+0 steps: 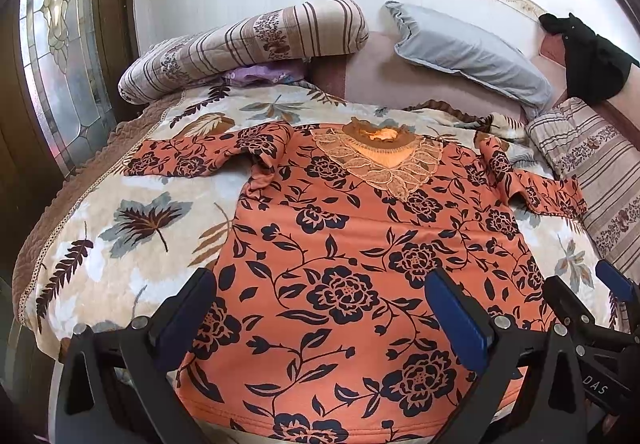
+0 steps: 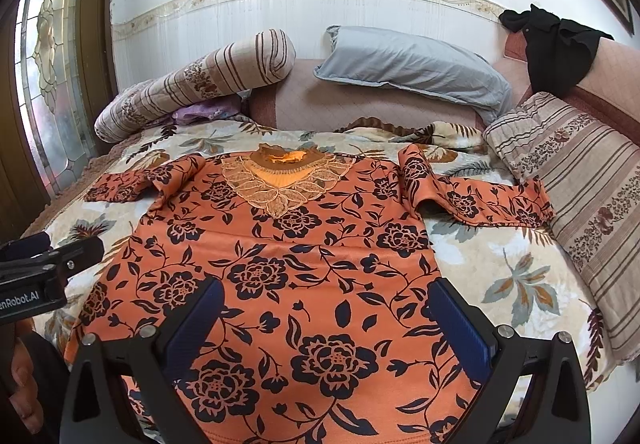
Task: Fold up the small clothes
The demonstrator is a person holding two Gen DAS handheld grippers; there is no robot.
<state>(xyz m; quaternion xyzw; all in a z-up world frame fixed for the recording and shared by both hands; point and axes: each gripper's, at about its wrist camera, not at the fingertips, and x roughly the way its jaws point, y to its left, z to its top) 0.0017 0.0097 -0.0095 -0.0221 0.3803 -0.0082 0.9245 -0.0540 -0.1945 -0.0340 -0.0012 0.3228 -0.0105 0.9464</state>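
An orange top with a black flower print (image 1: 352, 256) lies flat and face up on the bed, lace collar (image 1: 380, 160) at the far end, hem near me. It also shows in the right wrist view (image 2: 304, 264). Both sleeves are spread out sideways, the left sleeve (image 1: 200, 156) and the right sleeve (image 2: 480, 196) each kinked at the shoulder. My left gripper (image 1: 320, 308) is open and empty above the hem. My right gripper (image 2: 324, 320) is open and empty above the hem too. The right gripper also shows at the left wrist view's right edge (image 1: 592, 296).
A leaf-print bedspread (image 1: 120, 228) covers the bed. A striped bolster (image 1: 248, 44), a grey pillow (image 1: 472, 52) and a striped cushion (image 2: 592, 204) line the far and right sides. A black garment (image 2: 560, 48) hangs on the headboard. A glass door (image 1: 60, 64) stands left.
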